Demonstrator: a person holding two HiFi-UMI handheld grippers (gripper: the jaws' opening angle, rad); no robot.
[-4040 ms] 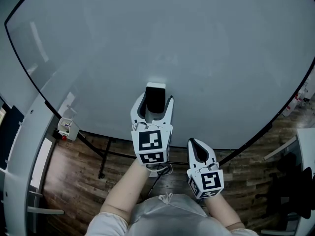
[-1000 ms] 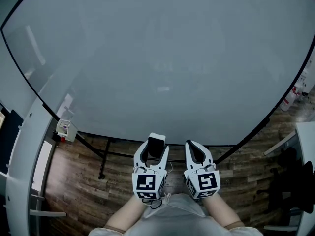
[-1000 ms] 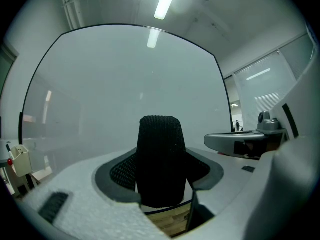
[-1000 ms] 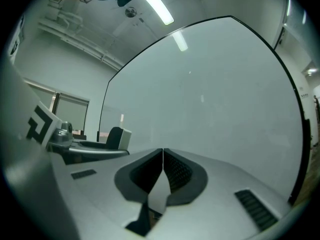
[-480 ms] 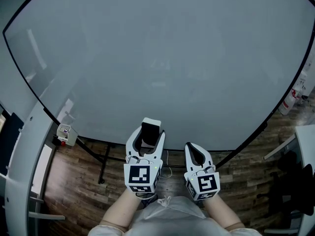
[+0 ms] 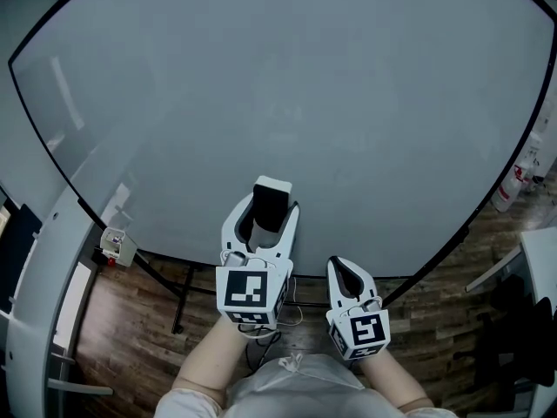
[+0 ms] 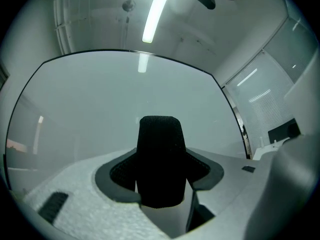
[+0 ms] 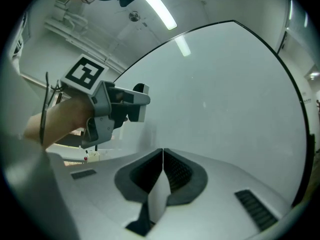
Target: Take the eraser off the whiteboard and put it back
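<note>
gripping the eraser (image 6: 272,195) between wide-set jaws, the left gripper (image 6: 271,207) is holding it before the whiteboard (image 6: 305,85), near its 6 o'clock edge; removal seems done, replacing is pending. the right gripper (image 6: 341,266) is sitting closed, empty.

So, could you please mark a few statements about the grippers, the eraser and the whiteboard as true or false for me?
1. The left gripper is shut on the eraser. True.
2. The right gripper has its fingers wide apart. False: they are together, with nothing between them.
3. The whiteboard is covered in writing. False: it looks blank.
4. The floor below the board shows wooden planks. True.
</note>
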